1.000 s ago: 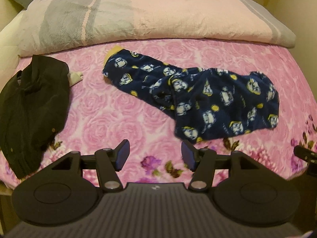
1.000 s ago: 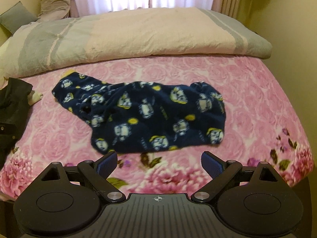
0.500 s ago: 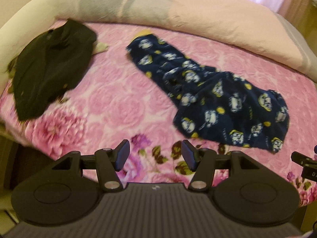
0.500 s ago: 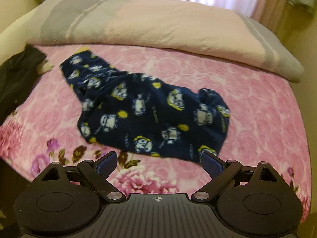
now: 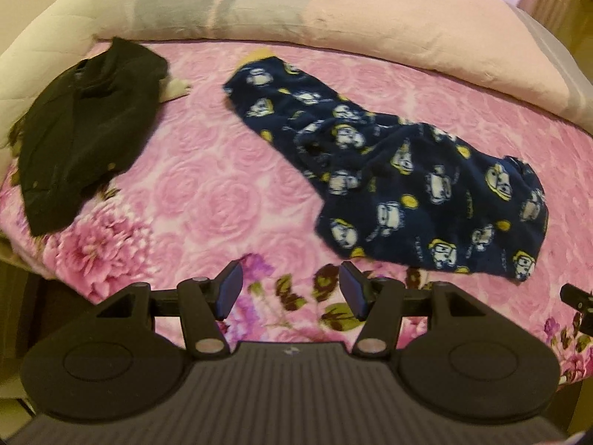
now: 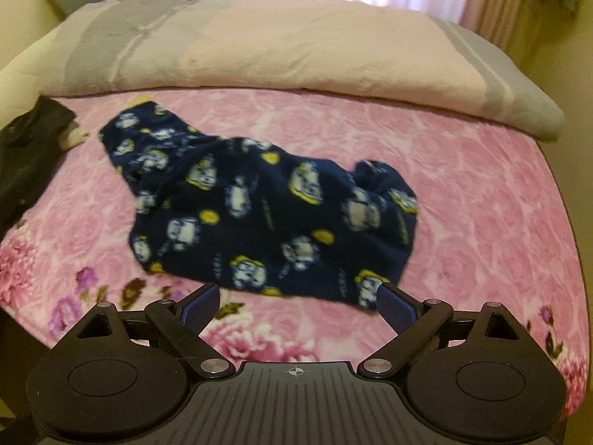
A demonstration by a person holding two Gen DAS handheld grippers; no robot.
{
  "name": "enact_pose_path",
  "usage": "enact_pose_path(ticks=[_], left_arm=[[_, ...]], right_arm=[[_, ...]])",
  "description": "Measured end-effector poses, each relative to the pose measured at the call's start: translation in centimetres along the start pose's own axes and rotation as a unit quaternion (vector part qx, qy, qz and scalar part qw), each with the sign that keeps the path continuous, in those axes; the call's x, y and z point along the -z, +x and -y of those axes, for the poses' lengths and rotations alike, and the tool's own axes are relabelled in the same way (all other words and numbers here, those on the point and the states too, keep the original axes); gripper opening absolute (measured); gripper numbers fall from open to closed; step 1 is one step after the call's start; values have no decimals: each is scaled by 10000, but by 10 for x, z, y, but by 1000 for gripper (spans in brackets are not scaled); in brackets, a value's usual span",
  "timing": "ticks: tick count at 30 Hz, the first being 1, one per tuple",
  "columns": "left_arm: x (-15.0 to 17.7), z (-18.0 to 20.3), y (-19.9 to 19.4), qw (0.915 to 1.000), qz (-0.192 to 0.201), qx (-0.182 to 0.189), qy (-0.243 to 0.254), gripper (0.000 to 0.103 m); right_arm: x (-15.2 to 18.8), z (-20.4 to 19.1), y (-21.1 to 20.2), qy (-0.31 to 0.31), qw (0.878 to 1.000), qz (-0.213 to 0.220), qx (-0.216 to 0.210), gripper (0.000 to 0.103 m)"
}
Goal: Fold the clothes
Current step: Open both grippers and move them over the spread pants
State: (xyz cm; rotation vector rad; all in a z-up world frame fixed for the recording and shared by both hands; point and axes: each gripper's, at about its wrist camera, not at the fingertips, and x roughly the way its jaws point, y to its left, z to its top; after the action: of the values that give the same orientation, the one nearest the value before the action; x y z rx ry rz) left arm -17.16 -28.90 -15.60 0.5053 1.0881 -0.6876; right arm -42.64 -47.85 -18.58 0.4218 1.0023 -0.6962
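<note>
Navy cartoon-print garment (image 6: 267, 215) crumpled, writing unreadable; left hand-held gripper (image 5: 289, 289), right hand-held gripper (image 6: 292, 304) agape, empty.

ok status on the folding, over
Left tongs and right tongs open, empty. Navy pyjama bottoms crumpled, unfolded on pink bedspread. Nothing in the way.

The printed garment (image 5: 407, 185) is spread across the middle of the bed (image 5: 207, 200), reaching from near the duvet (image 5: 333, 18) towards the front edge. The duvet is laid along the bed's far edge. A jacket (image 5: 81, 129) is found at the left edge, well apart from the garment. Both hand-held grippers are held before the front edge.
</note>
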Motion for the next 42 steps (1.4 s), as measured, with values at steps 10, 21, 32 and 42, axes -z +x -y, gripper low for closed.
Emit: enact_pose_path(ticks=[10, 21, 32, 42], left_arm=[[0, -13, 71, 9979, -635, -15, 148, 54], [-17, -52, 156, 9945, -982, 9, 352, 54], [-24, -100, 234, 9929, -1143, 264, 218, 54], [-23, -132, 264, 9912, -1237, 452, 96, 54]], right_arm=[[22, -11, 38, -73, 9977, -588, 337, 94], [10, -67, 121, -518, 9943, -839, 413, 94], [-3, -143, 196, -1341, 9901, -393, 153, 94], [10, -225, 237, -2648, 9638, -18, -307, 94]])
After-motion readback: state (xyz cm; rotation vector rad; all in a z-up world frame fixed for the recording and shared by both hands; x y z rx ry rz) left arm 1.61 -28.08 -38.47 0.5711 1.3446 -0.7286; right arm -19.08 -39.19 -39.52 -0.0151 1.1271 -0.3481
